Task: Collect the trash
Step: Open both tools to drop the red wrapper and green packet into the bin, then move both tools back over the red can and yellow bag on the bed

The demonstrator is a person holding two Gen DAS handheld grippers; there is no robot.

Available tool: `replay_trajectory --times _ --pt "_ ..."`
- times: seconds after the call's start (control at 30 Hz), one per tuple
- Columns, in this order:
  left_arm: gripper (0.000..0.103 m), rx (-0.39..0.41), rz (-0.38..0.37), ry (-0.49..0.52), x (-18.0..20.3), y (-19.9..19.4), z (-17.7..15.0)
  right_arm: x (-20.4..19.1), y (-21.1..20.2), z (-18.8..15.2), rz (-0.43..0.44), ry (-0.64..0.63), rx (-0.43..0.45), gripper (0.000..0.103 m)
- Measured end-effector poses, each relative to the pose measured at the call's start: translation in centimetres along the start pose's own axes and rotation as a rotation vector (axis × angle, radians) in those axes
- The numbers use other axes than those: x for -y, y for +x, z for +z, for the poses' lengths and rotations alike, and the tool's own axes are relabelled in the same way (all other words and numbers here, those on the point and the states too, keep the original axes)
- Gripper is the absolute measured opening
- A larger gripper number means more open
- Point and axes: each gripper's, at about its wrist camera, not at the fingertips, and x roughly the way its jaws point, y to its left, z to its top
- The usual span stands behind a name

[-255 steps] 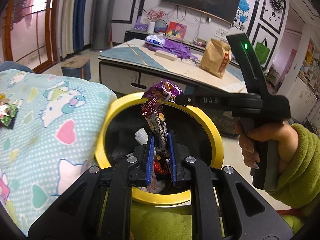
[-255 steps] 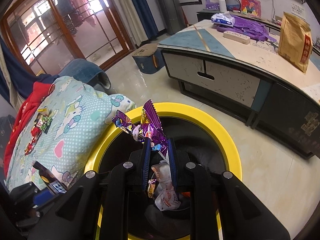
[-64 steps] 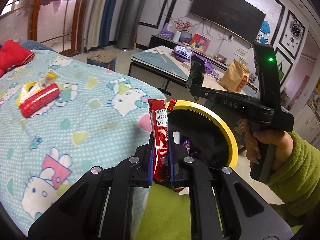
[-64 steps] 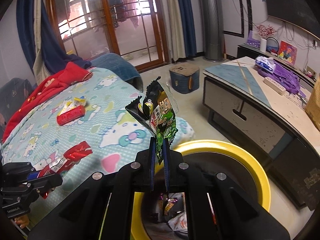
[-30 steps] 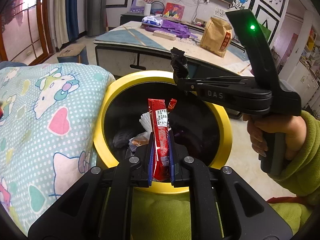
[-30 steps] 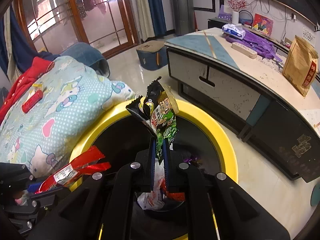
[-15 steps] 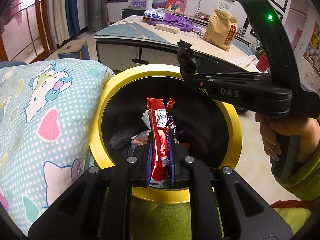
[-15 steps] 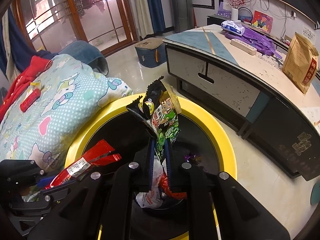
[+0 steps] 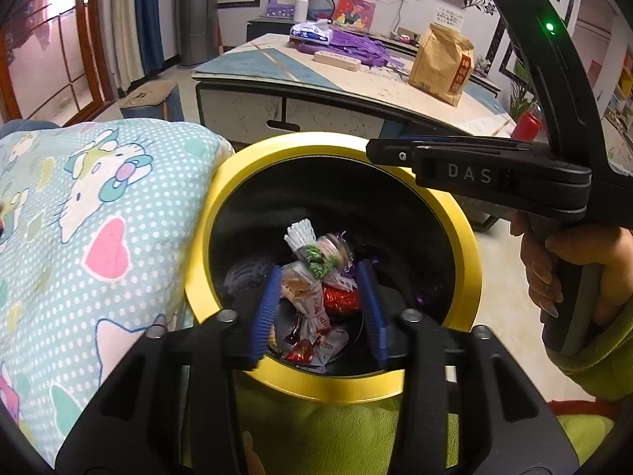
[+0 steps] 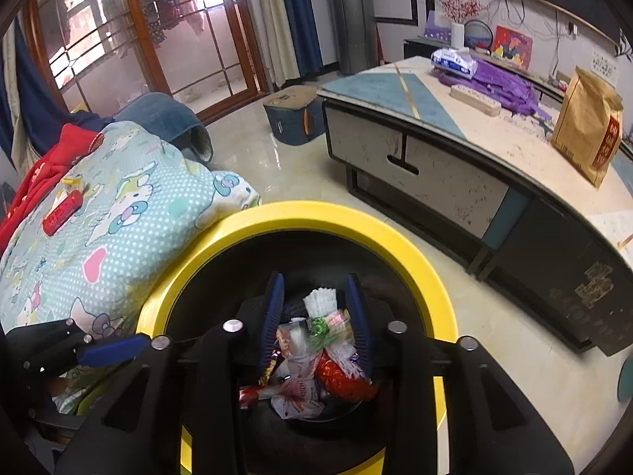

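Now both my left tool [image 9: 321,308] and right tool [image 10: 316,318] are opening, empty, over the bin [image 10: 395,237]; swinging away carelessly could knock its rim.

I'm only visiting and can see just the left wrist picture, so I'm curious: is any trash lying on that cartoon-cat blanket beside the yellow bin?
Observer: Yes. The right wrist view shows a red wrapper roll lying on the blanket, up by a red garment.
Visitor: Only that?
Observer: A small yellow packet lies just beyond it.
Visitor: Is the other gripper carrying something?
Observer: No. The right gripper has its jaws opening with nothing between them, above the wrappers in the bin.
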Motion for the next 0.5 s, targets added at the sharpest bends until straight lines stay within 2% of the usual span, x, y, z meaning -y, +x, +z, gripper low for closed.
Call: replay_trajectory --times 0.07,0.3,0.37,0.5 --pt "0.044 0.009 0.002 -0.014 -0.3 -0.4 0.0 -0.3 -0.5 0.2 -0.011 -0.014 0.016 0.047" --pt "0.067 0.058 0.033 -0.062 -1.7 -2.3 0.3 -1.9 -2.2 0.8 -0.035 -0.07 0.066 0.061" --pt "0.078 0.073 0.049 -0.066 -1.9 -2.9 0.5 -2.4 -2.7 1.0 -0.037 -0.085 0.078 0.063" --pt "0.09 0.123 0.08 -0.082 -2.7 -4.7 0.8 -3.8 -3.8 1.4 -0.034 -0.125 0.107 0.068"
